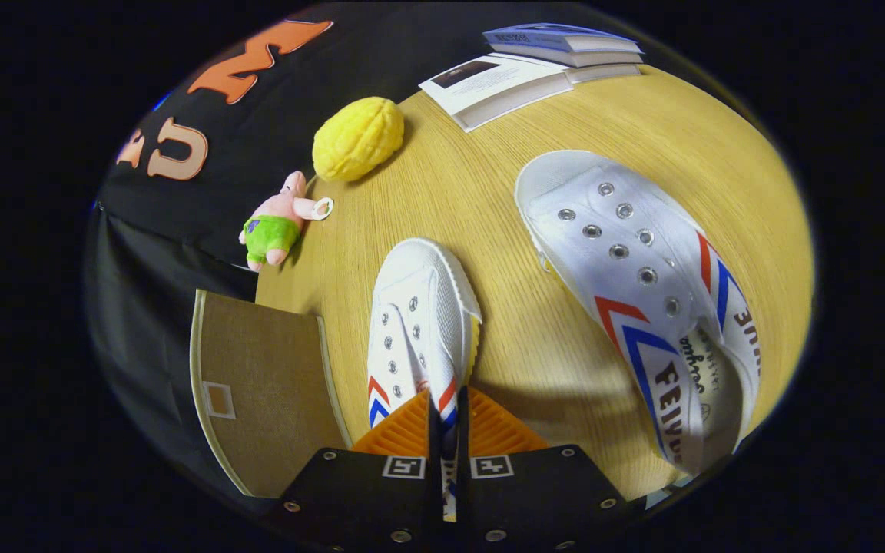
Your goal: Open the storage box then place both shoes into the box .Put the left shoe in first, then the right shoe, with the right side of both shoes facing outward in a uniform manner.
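White canvas shoe [419, 322], light and soft, hung pinched by its heel collar between the closed fingers [448, 430], second shoe [642, 292] at two o'clock.

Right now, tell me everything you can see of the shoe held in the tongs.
The held shoe is a white canvas sneaker with metal eyelets, no laces, a ribbed pale sole edge and red and blue chevrons near its heel. It points away from the tongs, toe over the wooden table, tilted on its side. Both fingers press its heel end, closed tight. The other shoe lies apart from it.
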### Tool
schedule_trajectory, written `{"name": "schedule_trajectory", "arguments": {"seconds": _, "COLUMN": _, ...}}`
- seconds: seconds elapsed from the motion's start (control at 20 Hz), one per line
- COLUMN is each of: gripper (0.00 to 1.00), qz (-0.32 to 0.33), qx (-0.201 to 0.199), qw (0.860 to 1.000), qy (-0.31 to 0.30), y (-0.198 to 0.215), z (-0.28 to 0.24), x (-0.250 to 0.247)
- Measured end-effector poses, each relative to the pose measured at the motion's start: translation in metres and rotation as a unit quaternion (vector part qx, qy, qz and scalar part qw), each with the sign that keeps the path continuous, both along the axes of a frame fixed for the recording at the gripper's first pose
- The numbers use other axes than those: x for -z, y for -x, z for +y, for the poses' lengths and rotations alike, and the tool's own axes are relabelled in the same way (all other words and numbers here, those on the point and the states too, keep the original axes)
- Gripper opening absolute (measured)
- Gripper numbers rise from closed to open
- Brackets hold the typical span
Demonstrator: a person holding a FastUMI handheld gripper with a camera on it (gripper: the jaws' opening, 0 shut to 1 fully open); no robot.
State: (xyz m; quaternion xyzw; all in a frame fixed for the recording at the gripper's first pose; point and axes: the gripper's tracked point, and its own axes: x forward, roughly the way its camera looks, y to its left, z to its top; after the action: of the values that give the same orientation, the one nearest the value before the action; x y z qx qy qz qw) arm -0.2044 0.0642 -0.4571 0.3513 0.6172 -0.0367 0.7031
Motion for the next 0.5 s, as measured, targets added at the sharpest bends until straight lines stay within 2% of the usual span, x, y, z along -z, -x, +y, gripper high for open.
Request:
{"name": "schedule_trajectory", "arguments": {"seconds": 0.25, "gripper": 0.07, "qz": -0.034, "qx": 0.022, "qw": 0.998, "qy": -0.046, "y": -0.033, "z": 0.020, "x": -0.049}}
{"name": "schedule_trajectory", "arguments": {"seconds": 0.5, "gripper": 0.07, "qz": -0.095, "qx": -0.007, "qw": 0.993, "qy": -0.070, "y": -0.076, "z": 0.054, "x": -0.120}}
